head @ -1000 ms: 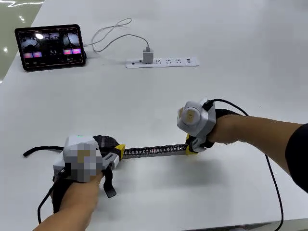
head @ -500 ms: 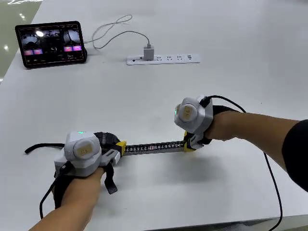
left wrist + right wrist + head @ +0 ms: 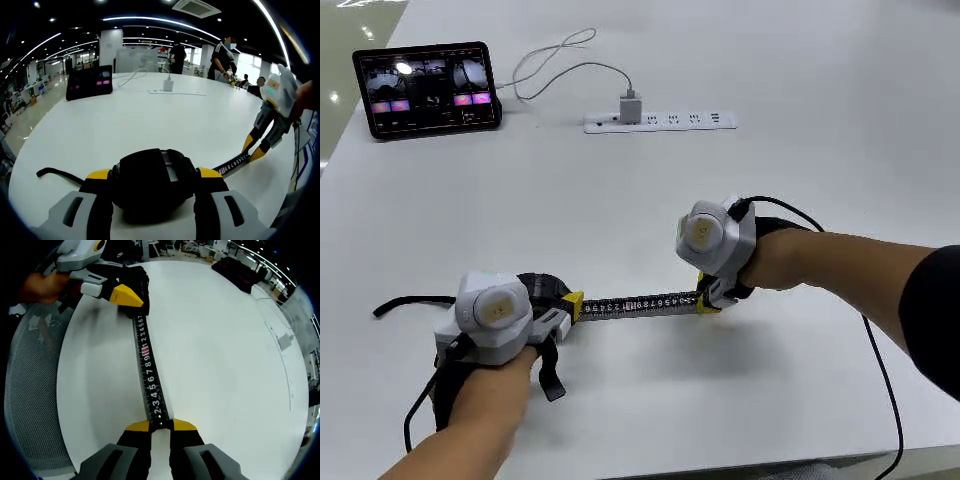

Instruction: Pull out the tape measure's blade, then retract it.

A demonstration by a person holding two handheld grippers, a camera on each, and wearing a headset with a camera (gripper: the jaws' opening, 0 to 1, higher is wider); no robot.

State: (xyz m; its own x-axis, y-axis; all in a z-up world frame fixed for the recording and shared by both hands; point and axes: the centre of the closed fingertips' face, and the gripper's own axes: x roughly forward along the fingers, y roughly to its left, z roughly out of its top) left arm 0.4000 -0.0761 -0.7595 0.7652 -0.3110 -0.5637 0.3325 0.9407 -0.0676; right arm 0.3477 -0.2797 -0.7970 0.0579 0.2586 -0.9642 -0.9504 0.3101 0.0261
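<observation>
Two hand-held grippers are down on a broad white surface (image 3: 800,70), smooth with a soft sheen. Around it is a big open office with long light strips (image 3: 150,20) curving across a dark ceiling, and people (image 3: 222,55) stand well beyond the far edge.

Up by the far left corner a dark tablet (image 3: 428,88) is propped up, screen lit with small pictures. Toward the far edge sits a flat white power strip (image 3: 670,122) with a square white charger (image 3: 630,106) plugged in, and its thin pale cable (image 3: 555,62) loops back toward the tablet.

Now the action, close to the near edge! The tape measure (image 3: 152,185) is a rounded black case, matte and chunky, lying on the left half of the surface, and its thin black strap (image 3: 410,303) trails off toward the left edge. The left hand-held gripper (image 3: 560,310), grey-bodied with yellow tips, has its jaws clamped around that case, one yellow tip on either side.

Running rightward from the case is the blade (image 3: 147,365), a narrow dark strip printed with pale numerals and a patch of red ones, stretched flat along the surface. At its free end the right hand-held gripper (image 3: 160,426) pinches it, jaws drawn in narrow, yellow tips pressed to the strip from both sides. A black cord runs back from the person's right wrist toward the near right corner.
</observation>
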